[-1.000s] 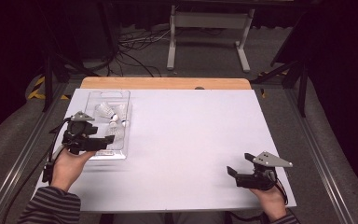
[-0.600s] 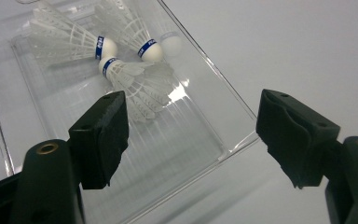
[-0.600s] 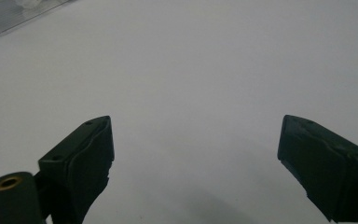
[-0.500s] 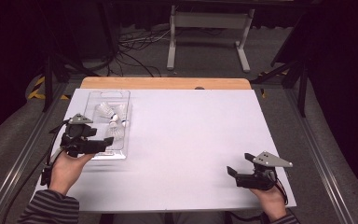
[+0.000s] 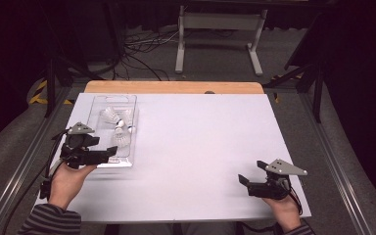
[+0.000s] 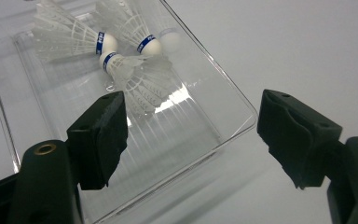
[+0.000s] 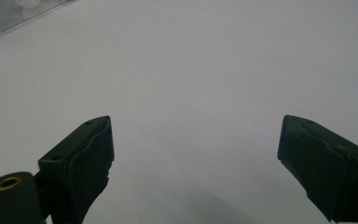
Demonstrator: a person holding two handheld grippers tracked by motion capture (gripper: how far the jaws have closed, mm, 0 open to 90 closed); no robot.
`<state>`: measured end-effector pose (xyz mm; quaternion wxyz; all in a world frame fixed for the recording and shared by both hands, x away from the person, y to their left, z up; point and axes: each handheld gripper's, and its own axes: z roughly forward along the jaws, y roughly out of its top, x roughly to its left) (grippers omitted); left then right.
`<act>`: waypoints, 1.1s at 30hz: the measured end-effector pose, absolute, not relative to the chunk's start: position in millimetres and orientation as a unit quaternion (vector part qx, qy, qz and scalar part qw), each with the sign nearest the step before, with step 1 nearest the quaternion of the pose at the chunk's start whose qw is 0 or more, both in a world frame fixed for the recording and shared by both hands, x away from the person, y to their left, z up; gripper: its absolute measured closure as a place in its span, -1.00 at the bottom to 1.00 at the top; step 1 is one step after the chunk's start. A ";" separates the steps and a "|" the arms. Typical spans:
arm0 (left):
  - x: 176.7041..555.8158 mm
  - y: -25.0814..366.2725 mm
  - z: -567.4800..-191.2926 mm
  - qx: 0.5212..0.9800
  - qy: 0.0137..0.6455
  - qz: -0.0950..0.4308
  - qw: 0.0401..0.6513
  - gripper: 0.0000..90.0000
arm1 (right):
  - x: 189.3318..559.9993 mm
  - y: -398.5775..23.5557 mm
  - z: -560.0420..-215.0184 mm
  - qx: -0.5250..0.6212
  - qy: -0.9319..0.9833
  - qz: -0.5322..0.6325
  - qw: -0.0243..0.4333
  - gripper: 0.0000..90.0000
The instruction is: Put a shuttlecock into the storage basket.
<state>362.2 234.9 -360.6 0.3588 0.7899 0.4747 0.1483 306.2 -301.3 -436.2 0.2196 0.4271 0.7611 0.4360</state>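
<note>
A clear plastic tray (image 5: 112,97) lies on the left part of the white table (image 5: 200,142), and several white shuttlecocks (image 5: 116,125) with blue bands rest in its far half. My left gripper (image 5: 108,151) hovers at the tray's near end, open and empty. In the left gripper view its jaws stand wide apart over the tray's near corner (image 6: 242,105), the shuttlecocks (image 6: 137,77) just beyond the left gripper (image 6: 192,109). My right gripper (image 5: 251,173) sits at the table's near right, open, with bare table between its fingers (image 7: 81,154).
A wooden strip (image 5: 176,87) runs along the table's far edge. Metal rails (image 5: 14,181) flank the table on both sides. A white stand (image 5: 215,29) and cables lie on the floor beyond. A corner of the tray (image 7: 14,16) shows at the upper left of the right gripper view.
My left gripper has drifted a little nearer to the person along the tray's near end. The right gripper has stayed put.
</note>
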 end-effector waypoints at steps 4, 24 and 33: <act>360.6 236.5 -361.3 0.791 0.474 0.148 0.358 -0.44 | 306.2 -301.3 -436.2 0.427 0.761 0.436 0.220 -0.76; 348.2 242.8 -365.2 0.784 0.475 0.153 0.370 -0.46 | 306.2 -301.1 -436.2 0.427 0.761 0.436 0.220 -0.76; 344.6 245.3 -366.7 0.780 0.476 0.155 0.375 -0.46 | 306.2 -301.2 -436.2 0.427 0.761 0.436 0.220 -0.76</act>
